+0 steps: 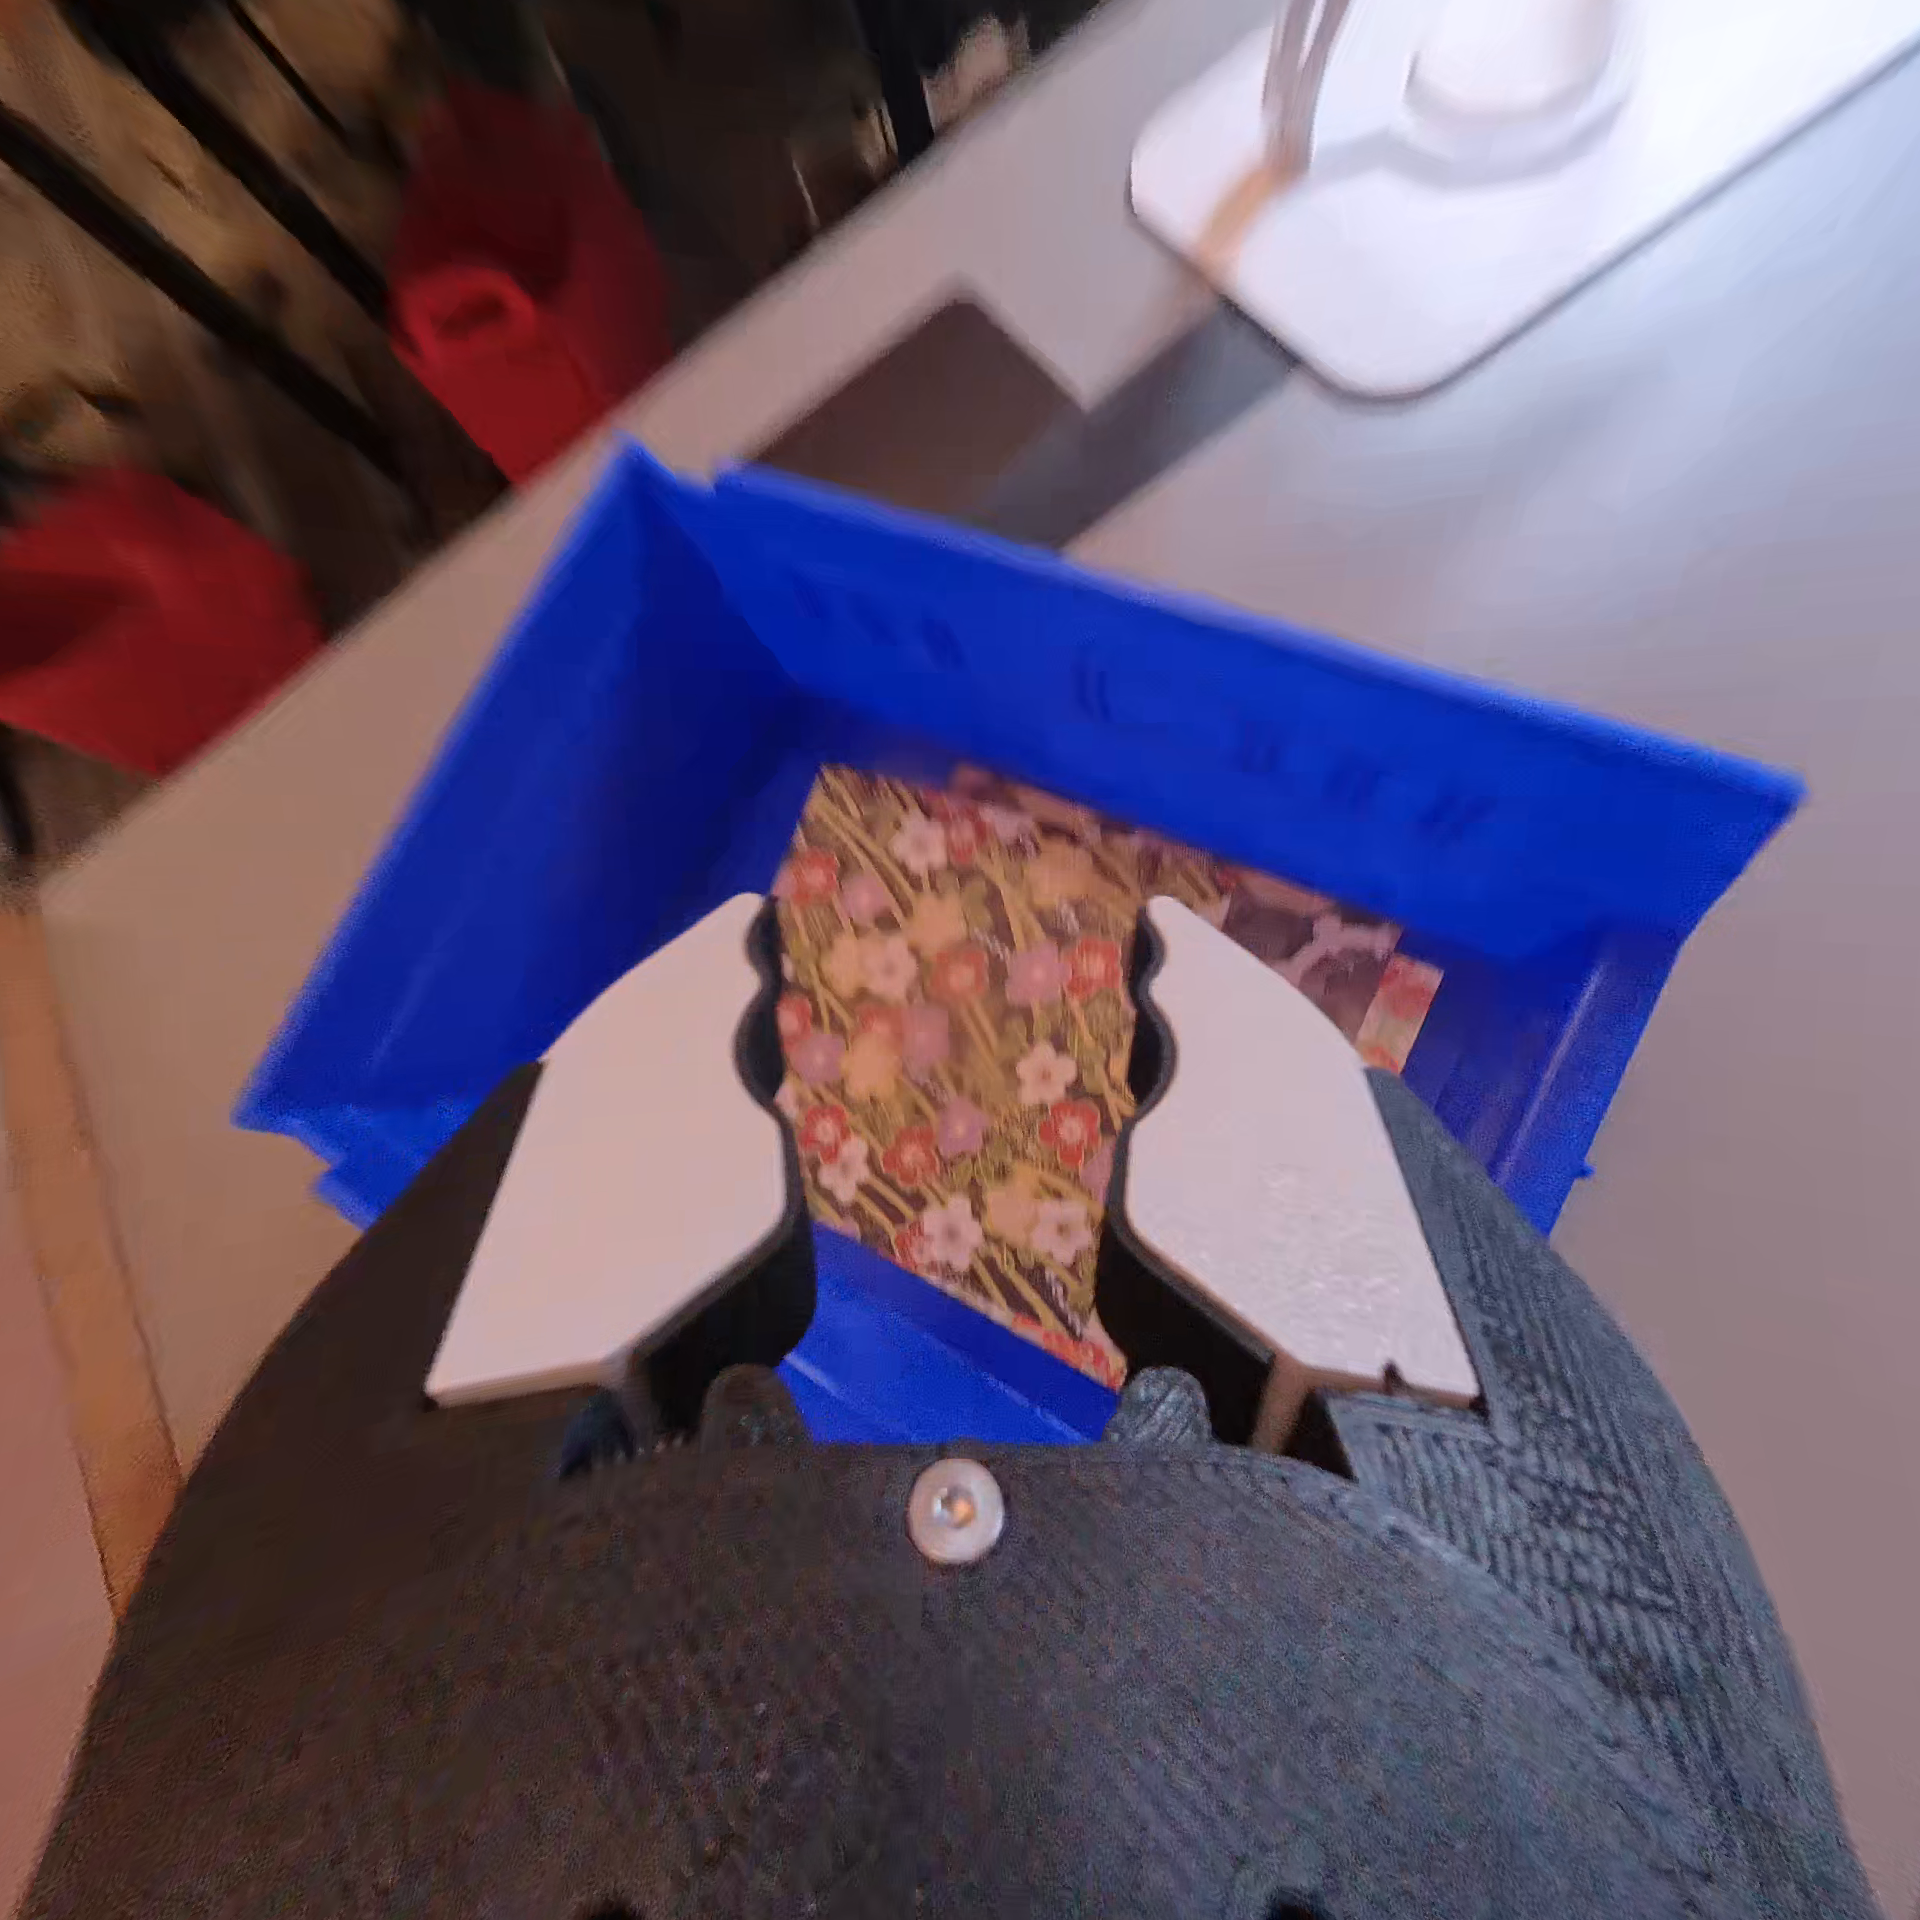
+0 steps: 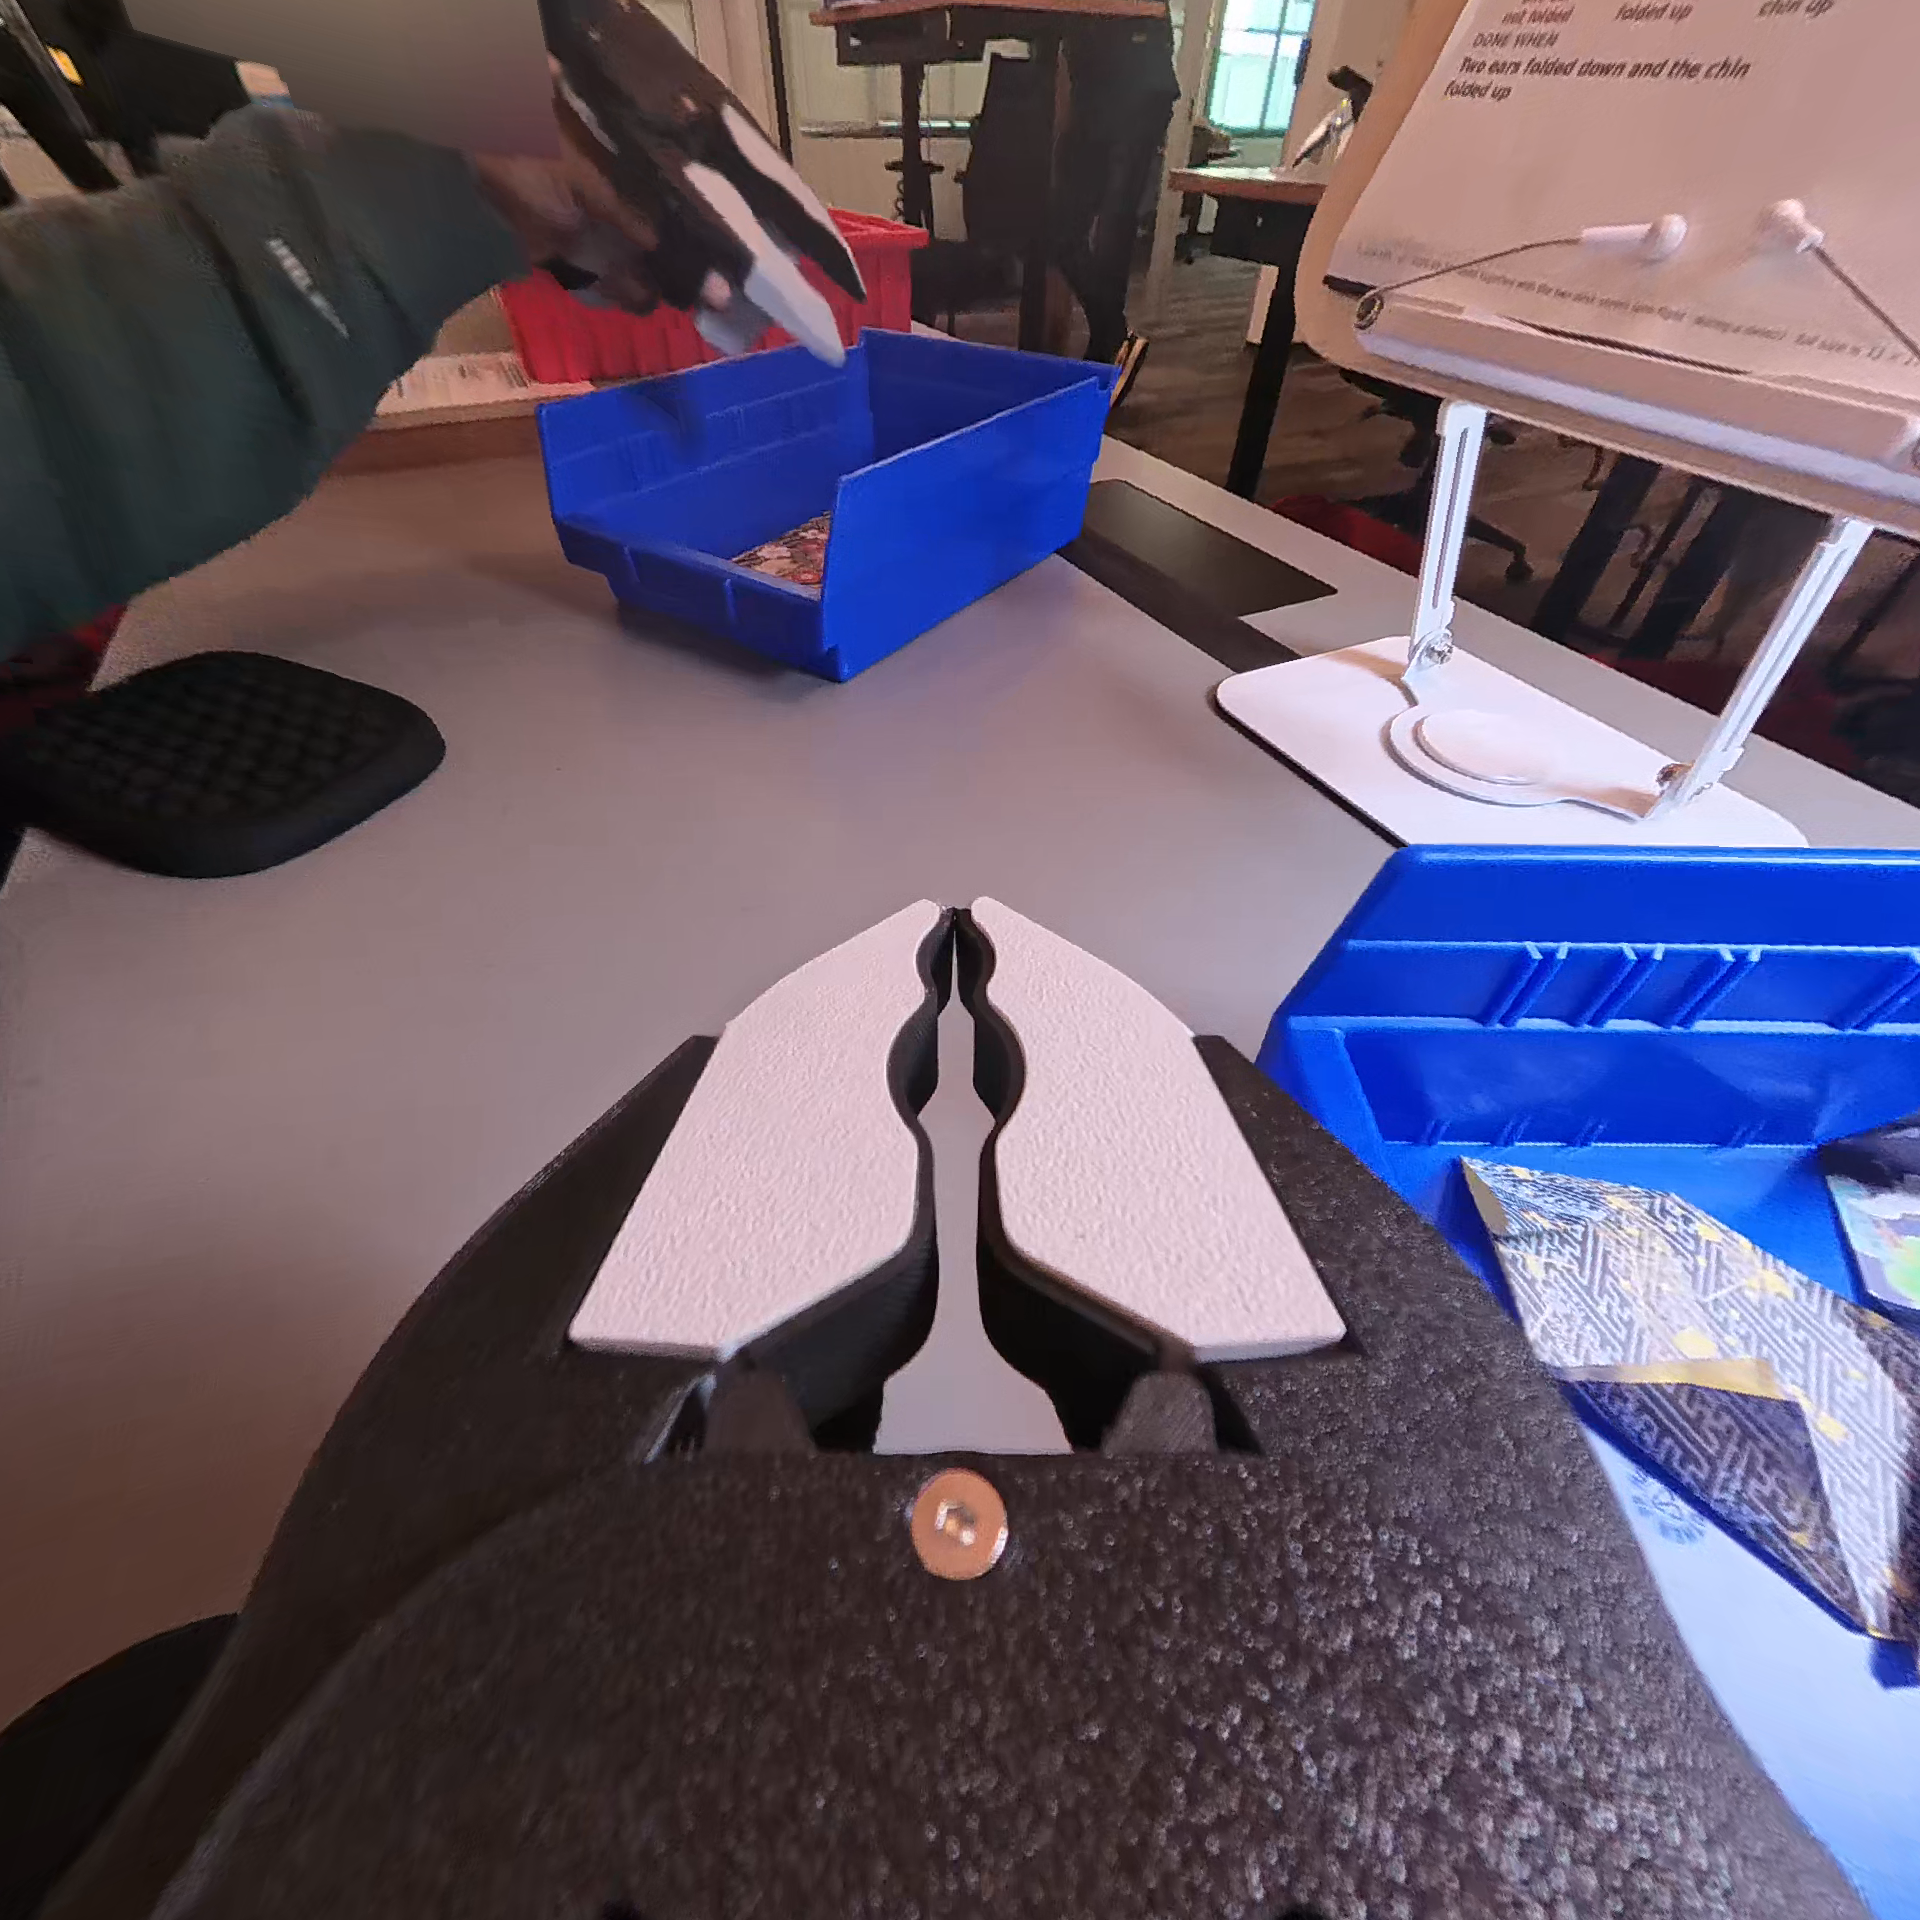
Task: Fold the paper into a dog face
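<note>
Left gripper hangs over the far blue bin, jaws spread wide and empty, lined up above the floral paper lying flat on the bin floor; judged a reach for a fresh sheet. Paper is thin, glossy and flower-patterned; the bin is rigid moulded plastic with ribbed walls. Right gripper waits low over the smooth grey table, textured white fingertips touching, gripping nothing. A second blue bin just to its right keeps folded navy patterned paper.

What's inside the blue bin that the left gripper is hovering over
Floral patterned paper lies on the floor of the blue bin, with other patterned sheets beside it. The open left gripper covers part of the stack, so the count is unclear.
</note>
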`<state>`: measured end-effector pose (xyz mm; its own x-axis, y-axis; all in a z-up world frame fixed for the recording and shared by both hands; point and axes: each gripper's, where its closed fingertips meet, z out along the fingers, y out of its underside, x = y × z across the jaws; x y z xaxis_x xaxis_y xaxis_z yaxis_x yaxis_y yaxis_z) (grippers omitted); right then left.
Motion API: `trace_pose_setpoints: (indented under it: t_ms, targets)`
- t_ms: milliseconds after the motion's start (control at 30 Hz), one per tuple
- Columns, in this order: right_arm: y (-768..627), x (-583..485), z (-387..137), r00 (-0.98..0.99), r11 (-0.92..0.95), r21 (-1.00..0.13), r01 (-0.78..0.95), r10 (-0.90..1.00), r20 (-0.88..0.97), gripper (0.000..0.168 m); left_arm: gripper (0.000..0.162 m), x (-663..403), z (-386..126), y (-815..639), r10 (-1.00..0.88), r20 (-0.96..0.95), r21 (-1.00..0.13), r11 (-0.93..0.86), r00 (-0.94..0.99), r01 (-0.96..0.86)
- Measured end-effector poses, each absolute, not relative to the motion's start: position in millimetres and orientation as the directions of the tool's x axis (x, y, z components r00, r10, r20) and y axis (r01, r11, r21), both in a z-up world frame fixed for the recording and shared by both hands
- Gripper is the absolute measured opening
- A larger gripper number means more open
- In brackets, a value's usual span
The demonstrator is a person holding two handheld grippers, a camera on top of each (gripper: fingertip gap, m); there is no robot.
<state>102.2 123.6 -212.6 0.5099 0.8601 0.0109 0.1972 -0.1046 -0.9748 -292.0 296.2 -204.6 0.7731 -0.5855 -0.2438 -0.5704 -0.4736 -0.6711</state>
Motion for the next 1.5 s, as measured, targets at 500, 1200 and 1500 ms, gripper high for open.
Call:
trace_pose_setpoints:
  t_ms: [500, 1200, 1500]
  targets:
    - [120, 108, -224, 0.507, -0.116, -0.972, 0.204, 0.862, 0.003, 0.000, 0.112, -321, -337, 300, -0.585, 0.004, -0.138, -0.803, 0.811, -0.579]
    - [119, 105, -231, 0.507, -0.125, -0.965, 0.229, 0.862, 0.009, 0.000, 0.119, -322, -329, 312, -0.566, -0.027, -0.213, -0.802, 0.824, -0.558]
    - [120, 105, -235, 0.508, -0.131, -0.960, 0.247, 0.861, 0.013, 0.000, 0.101, -321, -336, 304, -0.575, 0.005, -0.147, -0.810, 0.818, -0.568]
